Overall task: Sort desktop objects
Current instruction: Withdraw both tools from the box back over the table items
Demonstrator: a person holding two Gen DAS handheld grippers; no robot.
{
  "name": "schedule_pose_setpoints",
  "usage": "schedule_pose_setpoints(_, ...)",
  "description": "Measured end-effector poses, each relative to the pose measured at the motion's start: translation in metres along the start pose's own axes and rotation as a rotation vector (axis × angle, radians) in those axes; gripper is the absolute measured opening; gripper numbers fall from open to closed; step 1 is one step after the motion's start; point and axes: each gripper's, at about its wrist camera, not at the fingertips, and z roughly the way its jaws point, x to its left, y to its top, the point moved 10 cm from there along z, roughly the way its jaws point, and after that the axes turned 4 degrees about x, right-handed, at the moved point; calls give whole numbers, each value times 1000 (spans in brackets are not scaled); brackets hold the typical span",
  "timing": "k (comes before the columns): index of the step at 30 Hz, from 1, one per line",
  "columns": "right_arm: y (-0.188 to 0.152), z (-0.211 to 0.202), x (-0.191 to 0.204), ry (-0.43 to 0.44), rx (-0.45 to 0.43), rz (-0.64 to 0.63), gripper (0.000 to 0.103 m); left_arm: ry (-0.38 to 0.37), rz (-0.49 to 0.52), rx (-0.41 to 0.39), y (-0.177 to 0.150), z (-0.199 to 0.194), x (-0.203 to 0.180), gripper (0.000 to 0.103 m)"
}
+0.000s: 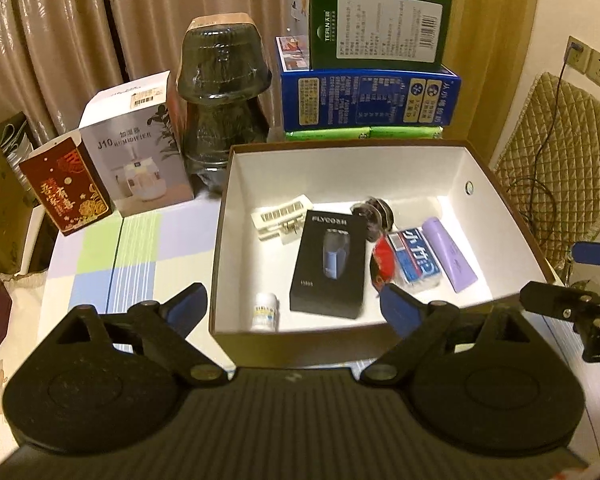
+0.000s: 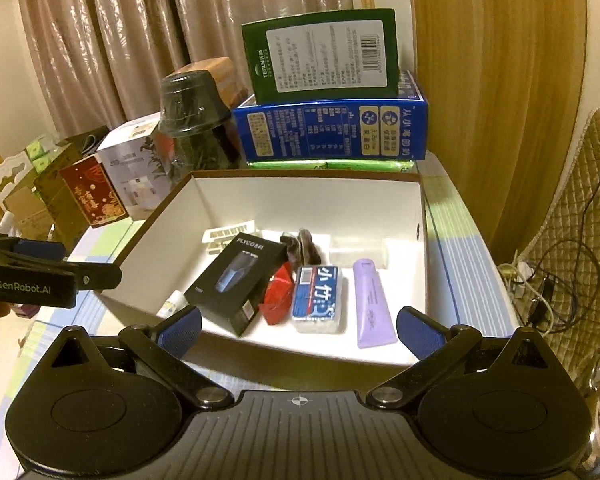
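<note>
Left gripper (image 1: pixel 296 308): fingers spread wide, empty, at the box's near-left corner.
Box (image 1: pixel 340 152): open on the checked surface (image 1: pixel 116 256); holds black shaver carton (image 1: pixel 328 264), blue pack (image 1: pixel 416 256), lilac tube (image 1: pixel 452 252).
Right gripper (image 2: pixel 300 330): fingers wide apart, nothing between them.

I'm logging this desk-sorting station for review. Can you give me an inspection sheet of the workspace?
Surface: checked tablecloth, bare in front.
Job's things: open box holds shaver box, purple tube, tissue pack, small bottle.
Clutter: humidifier box, blue carton, green box behind.
Grippers: left gripper and right gripper open, empty.
Cables: tangle by padded chair.
Surroundings: curtains.
</note>
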Motion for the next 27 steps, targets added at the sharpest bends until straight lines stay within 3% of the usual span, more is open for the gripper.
schedule_pose_setpoints(9,-23,-30,5,11,-12,13,101,-3,-2,-2,-24,-28,-10,91)
schedule_pose_setpoints(27,-91,-54,21,55,71,-2,101,-26,-5,71,-94,-53,-37,91)
